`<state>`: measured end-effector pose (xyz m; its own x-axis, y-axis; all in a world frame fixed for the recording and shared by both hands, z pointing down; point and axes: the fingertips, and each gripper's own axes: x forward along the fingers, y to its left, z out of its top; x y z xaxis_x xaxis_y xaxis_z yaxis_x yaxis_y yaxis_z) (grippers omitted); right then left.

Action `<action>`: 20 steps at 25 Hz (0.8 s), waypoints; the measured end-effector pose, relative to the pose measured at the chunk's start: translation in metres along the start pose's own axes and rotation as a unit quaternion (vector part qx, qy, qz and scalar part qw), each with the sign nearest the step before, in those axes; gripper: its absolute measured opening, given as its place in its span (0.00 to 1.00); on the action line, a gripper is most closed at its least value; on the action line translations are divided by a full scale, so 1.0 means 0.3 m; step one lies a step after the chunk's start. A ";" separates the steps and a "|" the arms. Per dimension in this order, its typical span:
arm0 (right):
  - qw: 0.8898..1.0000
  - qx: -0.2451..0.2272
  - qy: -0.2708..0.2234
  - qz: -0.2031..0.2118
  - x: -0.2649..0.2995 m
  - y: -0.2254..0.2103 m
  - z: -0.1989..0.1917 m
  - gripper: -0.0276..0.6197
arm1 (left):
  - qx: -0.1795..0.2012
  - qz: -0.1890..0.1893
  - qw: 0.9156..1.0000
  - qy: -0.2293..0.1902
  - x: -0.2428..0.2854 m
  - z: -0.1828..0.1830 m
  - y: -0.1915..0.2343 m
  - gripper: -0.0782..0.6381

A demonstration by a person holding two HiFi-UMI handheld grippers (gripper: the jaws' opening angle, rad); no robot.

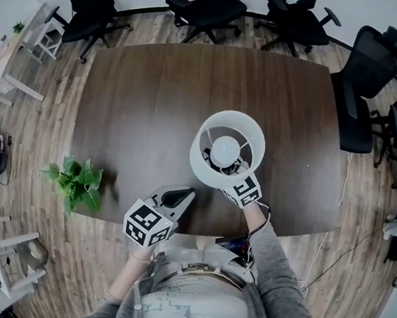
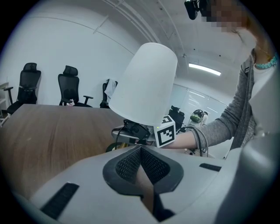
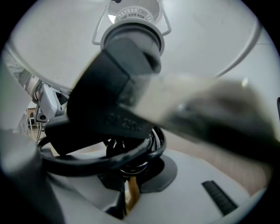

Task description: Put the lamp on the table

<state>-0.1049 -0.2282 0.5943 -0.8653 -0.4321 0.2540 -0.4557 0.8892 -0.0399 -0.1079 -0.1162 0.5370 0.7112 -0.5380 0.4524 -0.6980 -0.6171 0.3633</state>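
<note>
- Two grippers sit over the near edge of the brown table (image 1: 156, 95); the left gripper (image 1: 181, 196) has its jaws pressed together on nothing.
- Right gripper (image 1: 231, 170) is clamped almost closed on the lamp (image 1: 207, 138), low under its white shade.
- Lamp leans tilted above the tabletop.
- Office chairs (image 1: 206, 5) stand beyond.

White lamp (image 1: 225, 150) with a black cord (image 3: 100, 159), dark brown wood-grain tabletop (image 1: 149, 94), leafy green plant (image 1: 76, 181), black office chairs (image 1: 206, 5) on a lighter brown plank floor (image 1: 48, 126). Left tool (image 2: 140, 152) is pale grey with dark mesh-textured pads (image 2: 128, 166), and its cube (image 1: 148, 227) has black-and-white square markers. Sleeve (image 1: 278, 274) is grey.
</note>
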 end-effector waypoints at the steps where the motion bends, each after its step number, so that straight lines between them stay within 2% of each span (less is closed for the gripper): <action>1: 1.000 0.000 0.001 0.001 -0.002 0.000 -0.001 0.07 | 0.001 -0.001 1.000 -0.001 0.001 0.003 -0.006 0.12; 20: 1.000 -0.004 0.001 -0.009 -0.012 -0.012 -0.026 0.08 | 0.011 0.003 1.000 0.002 -0.011 0.003 -0.052 0.12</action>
<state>-0.0984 -0.2288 0.6010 -0.8567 -0.4470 0.2573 -0.4688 0.8829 -0.0271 -0.0994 -0.1052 0.5290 0.7061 -0.5403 0.4577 -0.7008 -0.6257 0.3425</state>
